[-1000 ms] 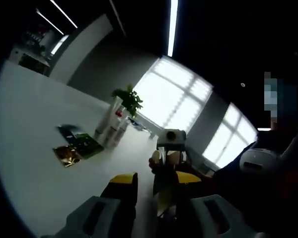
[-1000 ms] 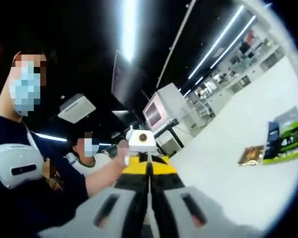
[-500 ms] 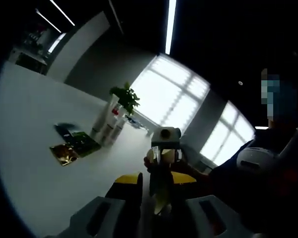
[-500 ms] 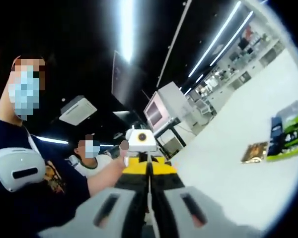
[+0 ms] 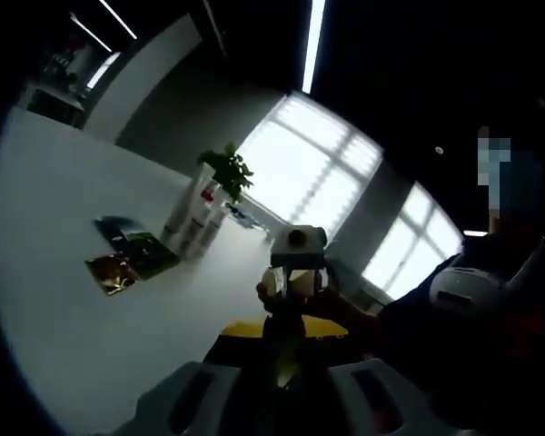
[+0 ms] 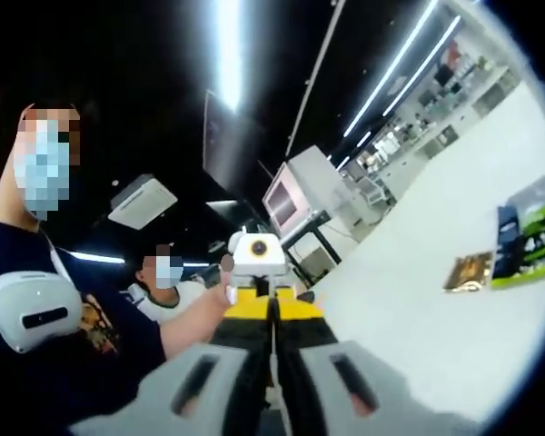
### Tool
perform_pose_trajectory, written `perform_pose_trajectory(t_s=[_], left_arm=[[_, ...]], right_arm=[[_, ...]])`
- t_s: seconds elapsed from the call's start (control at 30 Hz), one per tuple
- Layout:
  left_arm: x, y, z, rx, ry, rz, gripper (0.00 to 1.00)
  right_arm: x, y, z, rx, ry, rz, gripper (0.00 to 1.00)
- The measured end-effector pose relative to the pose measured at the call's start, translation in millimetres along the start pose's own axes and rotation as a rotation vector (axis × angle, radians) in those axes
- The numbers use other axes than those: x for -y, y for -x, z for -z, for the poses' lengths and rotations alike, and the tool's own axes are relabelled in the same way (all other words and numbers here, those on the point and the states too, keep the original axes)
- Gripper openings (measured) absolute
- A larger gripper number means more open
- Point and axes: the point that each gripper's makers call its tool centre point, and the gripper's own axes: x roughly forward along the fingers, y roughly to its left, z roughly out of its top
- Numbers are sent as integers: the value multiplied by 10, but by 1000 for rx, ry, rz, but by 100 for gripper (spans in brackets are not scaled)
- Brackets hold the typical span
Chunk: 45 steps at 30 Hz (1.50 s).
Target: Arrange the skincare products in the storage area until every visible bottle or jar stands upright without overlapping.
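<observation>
Several white skincare bottles stand upright in a tight group at the far side of the white table, beside a potted plant. Both grippers are held up in the air over the table, pointing at each other. In the left gripper view my left gripper shows its yellow-tipped jaws drawn together with nothing held, and the right gripper hangs just beyond them in a hand. In the right gripper view my right gripper is shut and holds nothing, with the left gripper right behind its tips.
Flat packets lie on the table: a gold one and green and dark ones. A person in a dark top holds the grippers, and another person sits behind. A machine with a screen stands beyond the table's edge.
The left gripper's jaws have come together from a wide gap. The right gripper stays shut. Both views have shifted only slightly.
</observation>
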Motion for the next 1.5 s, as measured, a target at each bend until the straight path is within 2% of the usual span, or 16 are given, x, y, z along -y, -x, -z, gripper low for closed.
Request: perform_pose_trajectory(t_s=[0.03, 0.2, 0.5, 0.63, 0.73, 0.8, 0.87, 1.0, 1.17, 1.4, 1.5], left_arm=[[6, -1, 6, -1, -2, 2, 3], [25, -17, 35, -5, 12, 3, 0], [-29, -33, 10, 18, 49, -15, 0], [-33, -40, -1, 22, 57, -14, 0], [-37, -39, -36, 32, 61, -13, 0], [-51, -15, -94, 52, 67, -14, 0], [-102, 33, -160, 75, 70, -27, 0], [-247, 115, -271, 110, 77, -64, 0], [-446, 155, -376, 138, 106, -89, 0], [-757, 111, -564, 142, 139, -132, 0], [-888, 96, -647, 138, 137, -150, 0]], right_arm=[[5, -2, 8, -3, -1, 1, 0], [21, 0, 32, -18, -2, 8, 0], [59, 9, 18, -2, -8, 32, 0], [70, 18, 11, 10, 26, 42, 0], [124, 46, -23, 21, 70, 69, 3], [211, 98, -57, 37, 90, 111, 11], [278, 160, -61, 39, 98, 148, 18], [302, 299, -98, 63, 114, 171, 9], [347, 391, -98, 73, 145, 215, 8], [391, 457, -62, 71, 196, 276, 13], [373, 453, -30, 68, 204, 281, 13]])
